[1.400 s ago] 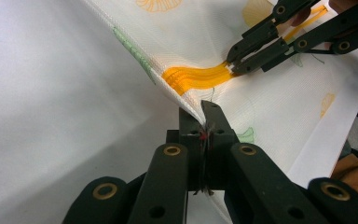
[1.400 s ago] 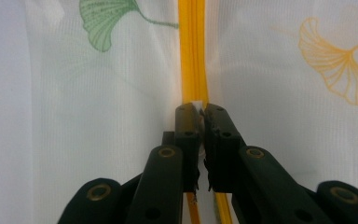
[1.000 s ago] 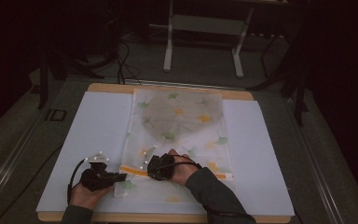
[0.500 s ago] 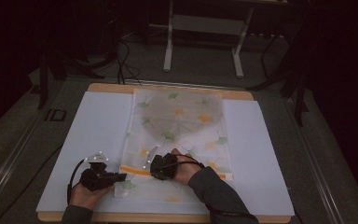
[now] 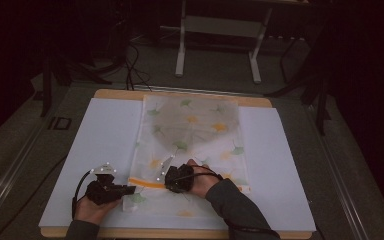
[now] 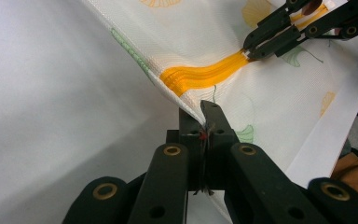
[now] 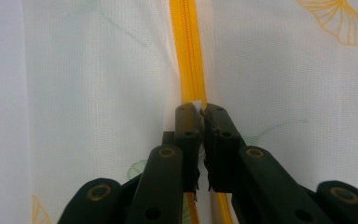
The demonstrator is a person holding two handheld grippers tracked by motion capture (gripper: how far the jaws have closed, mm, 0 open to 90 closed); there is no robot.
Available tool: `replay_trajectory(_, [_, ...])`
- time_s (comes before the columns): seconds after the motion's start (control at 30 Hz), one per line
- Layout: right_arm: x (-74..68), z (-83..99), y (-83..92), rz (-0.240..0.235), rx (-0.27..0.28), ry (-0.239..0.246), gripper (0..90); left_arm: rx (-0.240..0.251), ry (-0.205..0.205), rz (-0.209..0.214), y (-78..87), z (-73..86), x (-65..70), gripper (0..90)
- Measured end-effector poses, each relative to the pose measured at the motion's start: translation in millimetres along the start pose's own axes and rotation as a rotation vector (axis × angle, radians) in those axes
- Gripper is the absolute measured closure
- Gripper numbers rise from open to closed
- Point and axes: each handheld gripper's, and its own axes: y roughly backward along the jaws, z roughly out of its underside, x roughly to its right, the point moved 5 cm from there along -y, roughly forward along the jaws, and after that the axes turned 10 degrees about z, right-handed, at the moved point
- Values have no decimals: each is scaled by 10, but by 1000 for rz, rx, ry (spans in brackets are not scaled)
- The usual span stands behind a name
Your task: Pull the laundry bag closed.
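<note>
A white mesh bag (image 5: 195, 135) printed with green and orange leaves lies flat on the table, its orange zipper (image 5: 147, 183) running across the near end. My left gripper (image 5: 130, 190) is shut on the bag's left edge, just below the zipper's end (image 6: 205, 74); the fabric rises into the closed tips (image 6: 204, 109). My right gripper (image 5: 166, 181) is shut on the small white zipper pull (image 7: 197, 102), with the zipper (image 7: 189, 51) running straight ahead of it. The left gripper view also shows the right gripper (image 6: 249, 51) pinching the zipper a short way off.
A white sheet (image 5: 105, 145) covers the wooden table (image 5: 115, 94), with bare sheet on both sides of the bag. Beyond the far edge stand a metal frame's legs (image 5: 180, 50) and cables (image 5: 130, 60) on a dark floor.
The right hand has shifted very slightly along the zipper. The left gripper has held still.
</note>
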Motion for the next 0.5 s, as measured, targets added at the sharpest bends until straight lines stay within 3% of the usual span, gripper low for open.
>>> replay_trajectory(0.5, [25, 98, 41, -3, -30, 3, 849, 1, 4, -2, 5, 2, -1, 884])
